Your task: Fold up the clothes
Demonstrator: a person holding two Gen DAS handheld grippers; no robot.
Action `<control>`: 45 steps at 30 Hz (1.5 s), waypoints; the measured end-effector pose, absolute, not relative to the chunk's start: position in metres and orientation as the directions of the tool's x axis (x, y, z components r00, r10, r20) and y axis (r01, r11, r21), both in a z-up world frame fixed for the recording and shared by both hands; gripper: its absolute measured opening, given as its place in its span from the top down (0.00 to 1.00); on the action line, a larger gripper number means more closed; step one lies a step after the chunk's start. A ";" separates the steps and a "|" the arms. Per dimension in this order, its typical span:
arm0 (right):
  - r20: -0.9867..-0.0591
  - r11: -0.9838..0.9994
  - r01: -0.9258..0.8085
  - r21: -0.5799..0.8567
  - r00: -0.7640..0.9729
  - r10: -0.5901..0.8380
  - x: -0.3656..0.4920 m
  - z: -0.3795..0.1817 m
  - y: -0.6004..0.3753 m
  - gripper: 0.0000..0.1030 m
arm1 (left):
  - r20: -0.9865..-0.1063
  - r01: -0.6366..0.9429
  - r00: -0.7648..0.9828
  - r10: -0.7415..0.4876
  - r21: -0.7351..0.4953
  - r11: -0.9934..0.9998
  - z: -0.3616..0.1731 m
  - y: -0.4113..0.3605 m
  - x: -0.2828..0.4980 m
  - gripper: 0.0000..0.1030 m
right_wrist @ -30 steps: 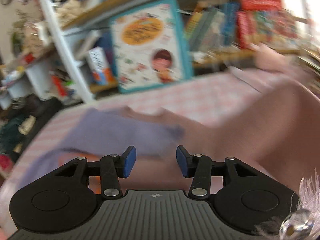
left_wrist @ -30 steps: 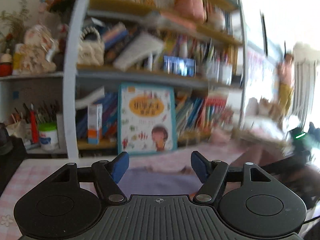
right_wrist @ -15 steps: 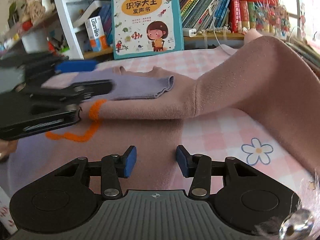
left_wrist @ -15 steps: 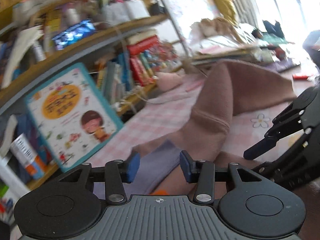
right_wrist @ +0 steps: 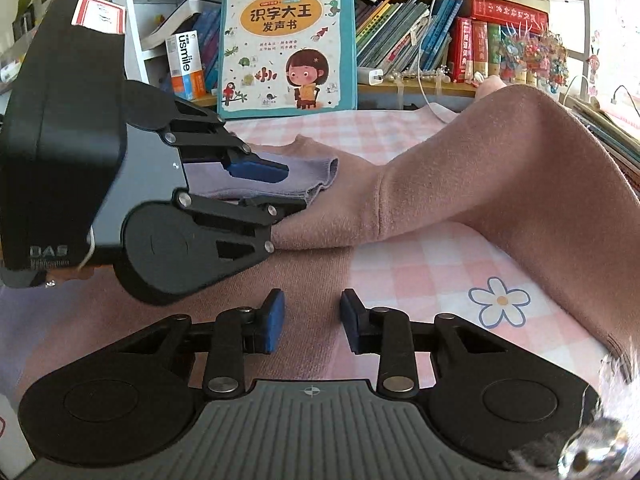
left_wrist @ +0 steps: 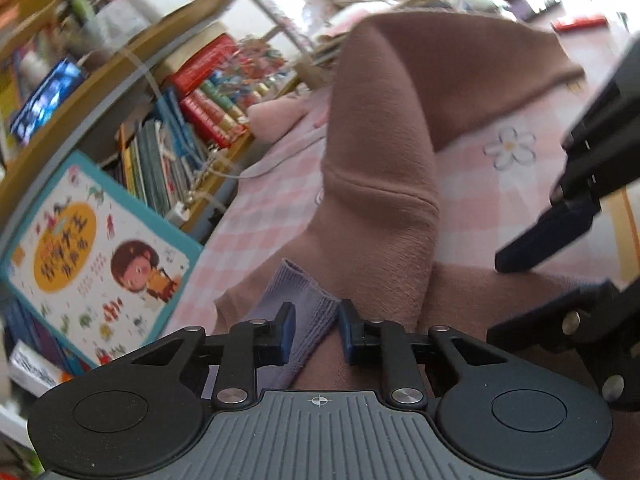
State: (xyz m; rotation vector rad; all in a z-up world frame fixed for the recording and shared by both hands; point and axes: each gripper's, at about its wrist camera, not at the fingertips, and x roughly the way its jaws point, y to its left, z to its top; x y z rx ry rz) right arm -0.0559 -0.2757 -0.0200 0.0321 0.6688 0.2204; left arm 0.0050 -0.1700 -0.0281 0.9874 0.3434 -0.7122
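A dusty-pink sweater [right_wrist: 460,196] lies on the pink checked tablecloth [right_wrist: 436,276], one sleeve stretching off to the right. Its lilac ribbed cuff [right_wrist: 316,178] lies folded across the body. My left gripper [left_wrist: 316,330] is open, its jaws on either side of that lilac cuff [left_wrist: 308,312]; it also shows in the right wrist view [right_wrist: 272,188] at the left. My right gripper [right_wrist: 312,316] is open and empty just above the sweater's body; its fingers show in the left wrist view [left_wrist: 548,240] at the right.
A bookshelf [right_wrist: 440,52] full of books runs along the back. A teal children's book [right_wrist: 288,40] leans against it. A white cable [right_wrist: 424,92] hangs onto the table. A flower print [right_wrist: 500,300] marks the cloth at the right.
My left gripper has swung down from the shelf to the sweater and now straddles the lilac cuff. My right gripper has steadied over the sweater's body, still open.
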 end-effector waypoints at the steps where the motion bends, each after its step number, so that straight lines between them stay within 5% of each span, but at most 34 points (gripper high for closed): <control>1: -0.611 0.976 -0.192 0.100 0.763 0.213 -0.056 -0.020 -0.275 0.70 | -0.566 0.678 0.733 -0.378 0.655 0.334 -0.030 -0.172 0.005 0.80; 11: -0.594 0.976 -0.193 0.100 0.775 0.215 -0.062 -0.022 -0.275 0.70 | -0.566 0.672 0.734 -0.374 0.682 0.288 -0.036 -0.179 0.011 0.80; 15: -0.589 0.976 -0.195 0.099 0.779 0.216 -0.064 -0.022 -0.274 0.70 | -0.572 0.693 0.718 -0.397 0.643 0.325 -0.036 -0.177 0.018 0.96; 22: -0.591 0.975 -0.199 0.096 0.777 0.216 -0.064 -0.022 -0.275 0.70 | -0.464 0.608 0.787 -0.407 0.471 0.640 0.026 -0.106 0.052 0.95; 28: -0.587 0.976 -0.199 0.088 0.781 0.212 -0.065 -0.023 -0.273 0.70 | -0.310 0.174 0.949 -0.052 0.381 0.908 0.085 0.040 0.076 0.95; 34: -0.585 0.978 -0.194 0.077 0.786 0.202 -0.064 -0.023 -0.270 0.70 | -0.352 -0.207 0.879 0.320 0.323 0.924 0.079 0.169 0.061 0.95; 37: -0.589 0.978 -0.196 0.072 0.783 0.201 -0.062 -0.022 -0.269 0.70 | -0.396 -0.302 0.811 0.432 0.349 0.887 0.059 0.201 0.049 0.95; 45: -0.602 0.976 -0.210 0.066 0.772 0.207 -0.057 -0.021 -0.271 0.71 | -0.486 -0.312 0.720 0.496 0.412 0.856 0.008 0.218 0.038 0.86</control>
